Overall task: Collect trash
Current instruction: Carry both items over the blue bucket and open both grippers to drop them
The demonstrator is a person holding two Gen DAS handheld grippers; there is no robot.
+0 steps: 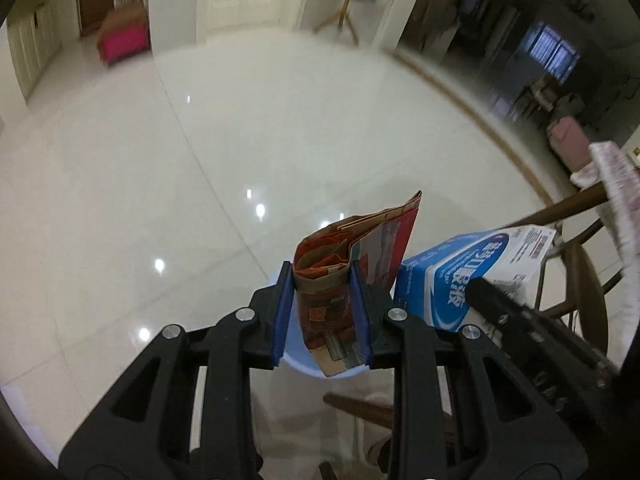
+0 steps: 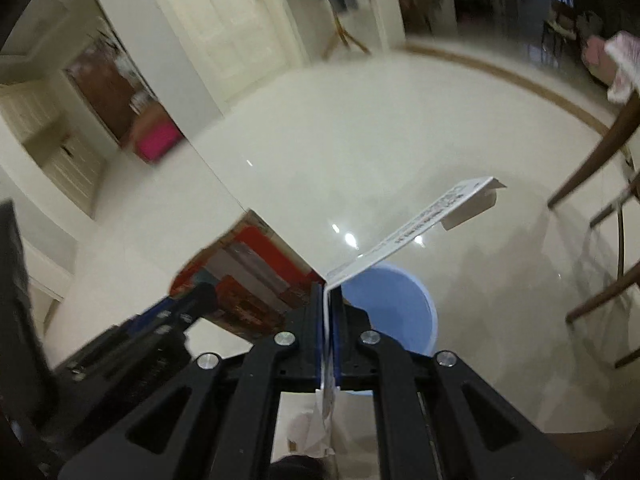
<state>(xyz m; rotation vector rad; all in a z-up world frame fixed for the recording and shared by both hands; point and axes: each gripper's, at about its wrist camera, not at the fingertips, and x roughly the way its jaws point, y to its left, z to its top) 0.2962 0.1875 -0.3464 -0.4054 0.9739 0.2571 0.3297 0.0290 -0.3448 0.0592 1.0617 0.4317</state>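
We record the floor (image 1: 280, 128) as glossy polished tile, mirroring lamp spots. The folded bag (image 1: 344, 256) looks like matt creased brown paper with red print. The blue-and-white carton (image 1: 472, 268) reads as smooth coated cardboard (slight sheen). The bucket (image 2: 400, 300) is smooth pale-blue plastic. The chair (image 2: 600, 160) shows brown wood.

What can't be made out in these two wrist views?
- Inside of the blue bin: right wrist view, hidden by the flattened white-and-blue box and the right gripper.
- Print on the folded red-brown carton: left wrist view, blurred.
- Bin's fill: left wrist view, covered by the left gripper.
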